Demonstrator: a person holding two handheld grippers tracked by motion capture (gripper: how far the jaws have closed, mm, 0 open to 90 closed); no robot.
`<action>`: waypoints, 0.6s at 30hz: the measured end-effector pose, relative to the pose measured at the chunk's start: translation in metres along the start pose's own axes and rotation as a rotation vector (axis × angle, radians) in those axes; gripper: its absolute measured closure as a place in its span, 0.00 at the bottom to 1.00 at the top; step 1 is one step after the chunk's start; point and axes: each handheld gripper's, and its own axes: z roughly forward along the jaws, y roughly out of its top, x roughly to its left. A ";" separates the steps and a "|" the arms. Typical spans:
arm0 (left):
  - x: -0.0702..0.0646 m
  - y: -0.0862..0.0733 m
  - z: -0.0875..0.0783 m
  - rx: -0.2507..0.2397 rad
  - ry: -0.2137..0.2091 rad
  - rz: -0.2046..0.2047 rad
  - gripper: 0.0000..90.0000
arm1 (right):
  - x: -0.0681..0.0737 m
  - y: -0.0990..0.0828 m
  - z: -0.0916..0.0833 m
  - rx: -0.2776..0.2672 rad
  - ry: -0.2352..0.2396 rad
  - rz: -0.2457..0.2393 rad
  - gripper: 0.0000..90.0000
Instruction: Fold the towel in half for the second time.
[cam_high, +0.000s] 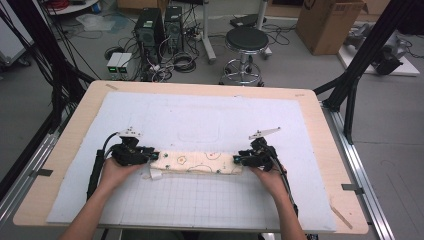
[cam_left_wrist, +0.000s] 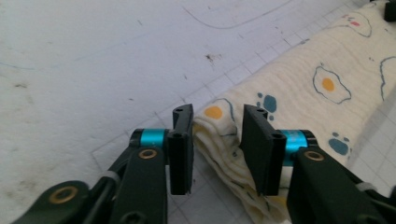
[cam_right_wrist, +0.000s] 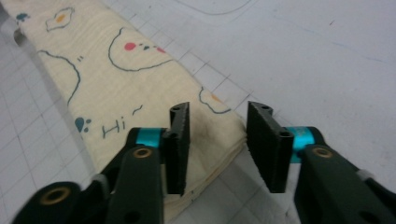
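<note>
A cream cloth (cam_high: 200, 162) printed with fried eggs and blue outlines lies folded into a long strip across the near middle of the mat. My left gripper (cam_high: 154, 157) is at the strip's left end. Its jaws stand apart on either side of the folded layers (cam_left_wrist: 219, 140), open, with the pads not pressing. My right gripper (cam_high: 236, 160) is at the strip's right end. The cloth's corner (cam_right_wrist: 205, 135) lies between its open jaws, with a bare gap beside the right pad (cam_right_wrist: 266, 144). A hand holds each gripper from the near edge.
The white gridded mat (cam_high: 200, 115) covers most of the wooden table (cam_high: 320, 115). On the floor beyond stand a black stool (cam_high: 246, 42), computer towers (cam_high: 150, 27) with cables, and a cardboard box (cam_high: 327, 22). Black frame posts (cam_high: 350, 85) flank the table.
</note>
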 end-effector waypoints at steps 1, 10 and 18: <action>0.000 0.000 0.001 0.010 -0.001 0.003 0.76 | 0.000 0.000 0.001 0.004 0.012 -0.003 0.77; 0.001 0.002 -0.001 -0.044 0.021 -0.013 0.90 | 0.001 0.003 -0.003 -0.022 0.028 -0.006 0.91; 0.006 0.012 -0.003 -0.095 0.056 -0.033 0.90 | -0.002 0.019 -0.005 -0.046 -0.026 0.000 0.91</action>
